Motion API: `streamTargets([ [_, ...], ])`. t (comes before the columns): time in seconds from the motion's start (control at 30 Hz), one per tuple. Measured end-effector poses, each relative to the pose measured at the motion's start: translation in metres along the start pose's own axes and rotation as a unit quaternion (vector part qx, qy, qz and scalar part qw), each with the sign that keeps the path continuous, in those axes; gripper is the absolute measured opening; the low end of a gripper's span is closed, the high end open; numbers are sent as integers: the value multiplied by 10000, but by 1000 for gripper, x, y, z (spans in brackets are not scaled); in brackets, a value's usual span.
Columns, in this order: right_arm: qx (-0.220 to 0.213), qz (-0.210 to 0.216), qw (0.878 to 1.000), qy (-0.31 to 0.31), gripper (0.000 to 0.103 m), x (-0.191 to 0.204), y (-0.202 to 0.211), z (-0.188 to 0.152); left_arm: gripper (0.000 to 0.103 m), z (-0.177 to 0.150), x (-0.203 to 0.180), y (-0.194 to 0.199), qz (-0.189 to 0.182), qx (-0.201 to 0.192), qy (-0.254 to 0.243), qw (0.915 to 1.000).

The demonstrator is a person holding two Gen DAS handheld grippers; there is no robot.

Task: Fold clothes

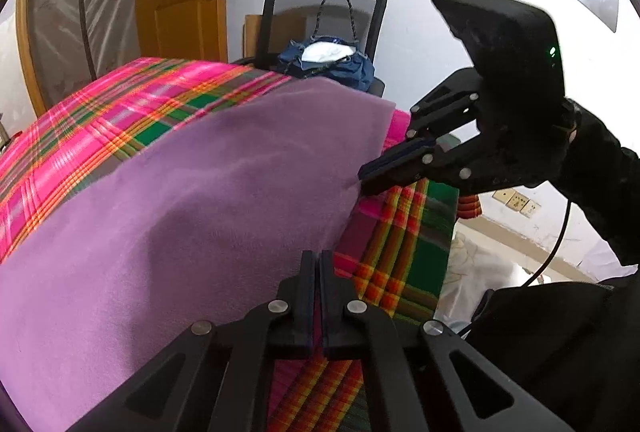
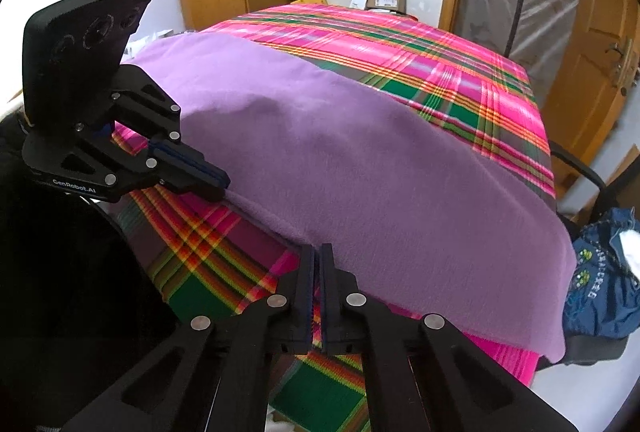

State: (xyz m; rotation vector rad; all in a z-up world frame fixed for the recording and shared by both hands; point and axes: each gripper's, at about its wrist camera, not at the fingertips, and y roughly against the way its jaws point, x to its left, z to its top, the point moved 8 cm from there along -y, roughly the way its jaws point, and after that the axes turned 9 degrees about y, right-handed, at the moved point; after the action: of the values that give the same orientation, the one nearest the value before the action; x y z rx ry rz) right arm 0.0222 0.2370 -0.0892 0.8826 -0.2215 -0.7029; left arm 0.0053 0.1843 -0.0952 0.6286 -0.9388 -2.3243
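1. From the left wrist view, the purple cloth (image 1: 208,192) lies spread over the plaid-covered table (image 1: 100,112), smooth and apparently already doubled once, since its near edge looks thick. I'd judge the folding partly done, with at least one more fold to come. The left gripper (image 1: 319,260) has its jaws pressed together at the cloth's near edge, a sliver of fabric seemingly pinched between them. Across from it, the right gripper (image 1: 366,182) is clamped on the same edge further along.

2. From the right wrist view, the same purple cloth (image 2: 360,172) stretches away over the plaid-covered table (image 2: 440,72), its far side reaching toward the table's end. The right gripper (image 2: 319,256) is drawn tight, with only a hairline gap, right at the cloth's hem; it seems to grip it. The left gripper (image 2: 222,186) is likewise closed against the hem to the side.

3. A denim bundle (image 2: 600,272) waits on a chair (image 1: 320,4) beyond, probably still to fold.
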Motion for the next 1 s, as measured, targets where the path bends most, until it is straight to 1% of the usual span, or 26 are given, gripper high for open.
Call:
streamTargets([
  [0.07, -46, 5, 10000, -41, 3, -1, 1, 1, 2, 1, 1, 3, -45, -19, 53, 10000],
  [0.1, -87, 54, 9999, -46, 5, 1, 4, 2, 2, 3, 1, 6, -80, -52, 84, 9999],
  [0.13, -132, 100, 9998, -53, 5, 2, 7, 4, 2, 4, 1, 9, -123, -90, 122, 9998],
  [0.17, -249, 113, 9996, -96, 5, 3, 13, 8, 2, 6, 2, 12, -186, -131, 178, 9996],
  [0.23, -504, 64, 9984, -241, 19, -1, 22, 19, 2, 11, 5, 21, -365, -276, 375, 9982],
  [0.27, -677, -52, 9968, -430, 22, -9, 25, 27, 2, 13, 8, 26, -376, -356, 473, 9975],
  [0.33, -954, -229, 9916, -843, 29, -24, 27, 39, 2, 16, 16, 33, -285, -472, 622, 9965],
  [0.37, -1053, -294, 9884, -1056, 30, -32, 25, 44, 2, 17, 22, 36, -208, -523, 722, 9958],
  [0.43, -966, -464, 9860, -1274, 30, -44, 14, 51, 2, 17, 38, 43, -32, -624, 957, 9934],
  [0.5, -684, -710, 9845, -1453, 30, -56, -6, 55, 2, 14, 54, 47, 139, -654, 1204, 9905],
  [0.57, -438, -711, 9817, -1713, 29, -66, -24, 58, 2, 10, 70, 50, 309, -668, 1452, 9867],
  [0.63, -315, -754, 9763, -2003, 28, -79, -35, 57, 2, 3, 83, 53, 455, -653, 1662, 9829],
  [0.7, -194, -798, 9700, -2290, 26, -91, -46, 56, 2, -3, 89, 51, 516, -582, 1754, 9814],
  [0.73, -177, -831, 9671, -2398, 23, -96, -49, 55, 2, -6, 91, 50, 538, -541, 1792, 9808],
  [0.77, -111, -961, 9636, -2493, 22, -105, -51, 51, 2, -10, 92, 48, 531, -472, 1812, 9809],
  [0.8, -75, -1048, 9606, -2574, 18, -109, -52, 49, 2, -12, 91, 47, 508, -450, 1811, 9811],
  [0.83, -89, -1067, 9572, -2687, 18, -113, -50, 48, 2, -12, 90, 47, 484, -463, 1803, 9813],
  [0.87, -94, -1086, 9563, -2713, 18, -115, -49, 48, 2, -12, 89, 47, 461, -477, 1795, 9815],
  [0.93, -176, -1102, 9614, -2515, 21, -107, -44, 54, 2, -13, 87, 47, 414, -505, 1778, 9819],
  [0.97, -219, -1103, 9639, -2415, 21, -103, -41, 56, 2, -14, 86, 48, 391, -518, 1770, 9821],
  [1.0, -297, -1012, 9671, -2317, 21, -96, -39, 60, 2, -12, 89, 49, 417, -568, 1818, 9808],
])
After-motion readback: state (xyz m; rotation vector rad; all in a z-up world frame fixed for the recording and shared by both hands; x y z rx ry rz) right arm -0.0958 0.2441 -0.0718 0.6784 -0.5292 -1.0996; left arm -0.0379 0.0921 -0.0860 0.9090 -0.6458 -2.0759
